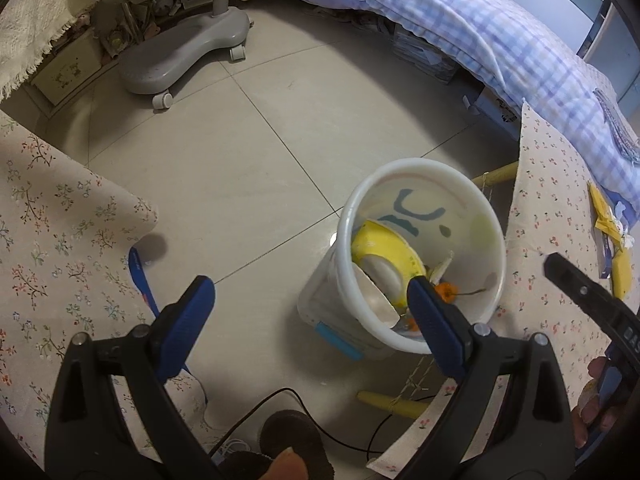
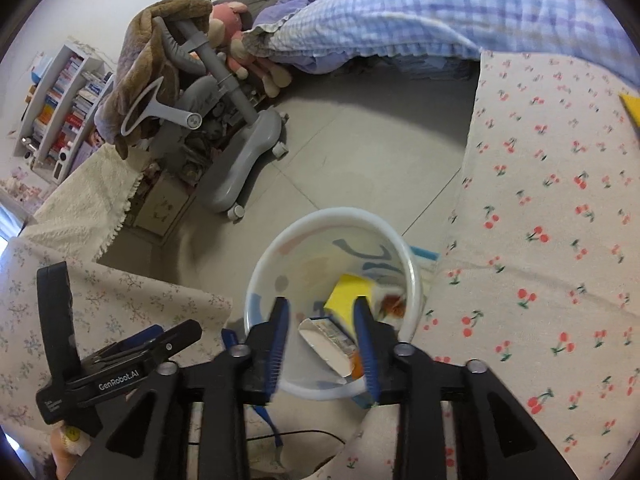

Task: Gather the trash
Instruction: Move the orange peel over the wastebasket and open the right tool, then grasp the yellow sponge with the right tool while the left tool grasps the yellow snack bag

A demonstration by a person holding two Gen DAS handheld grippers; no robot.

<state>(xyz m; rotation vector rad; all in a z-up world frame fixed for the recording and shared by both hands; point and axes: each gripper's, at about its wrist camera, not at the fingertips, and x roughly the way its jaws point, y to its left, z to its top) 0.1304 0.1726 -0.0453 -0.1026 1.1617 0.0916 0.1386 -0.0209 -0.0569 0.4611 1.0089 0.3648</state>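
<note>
— Where's the rubbish going?

— Into the white bin (image 2: pixel 334 240) on the tiled floor (image 1: pixel 248 168), between the two cloth-covered desks. There's already a yellow wrapper (image 2: pixel 350 292) down in it, and some orange scraps (image 1: pixel 446 291).

— And the right tool (image 2: pixel 322 344)?

— Right over the bin's mouth, jaws partly apart. A silvery carton piece (image 2: pixel 326 344) shows between them, but the pads don't seem to press on it; I'd say it's on its way in.

— The left tool (image 1: pixel 308 320)?

— Spread wide, holding nothing, hanging beside the bin's near rim.

— So what makes this drop go well?

— Stay centred over the opening and let the jaws part fully, so the carton falls clear of the rim. Mind the other tool; they're close.

— Anything left?

— A yellow packet (image 1: pixel 608 224) lies on the cherry-print desk (image 1: pixel 552 216) to the right, near the bed (image 1: pixel 460 20). I'd guess that's next.
</note>
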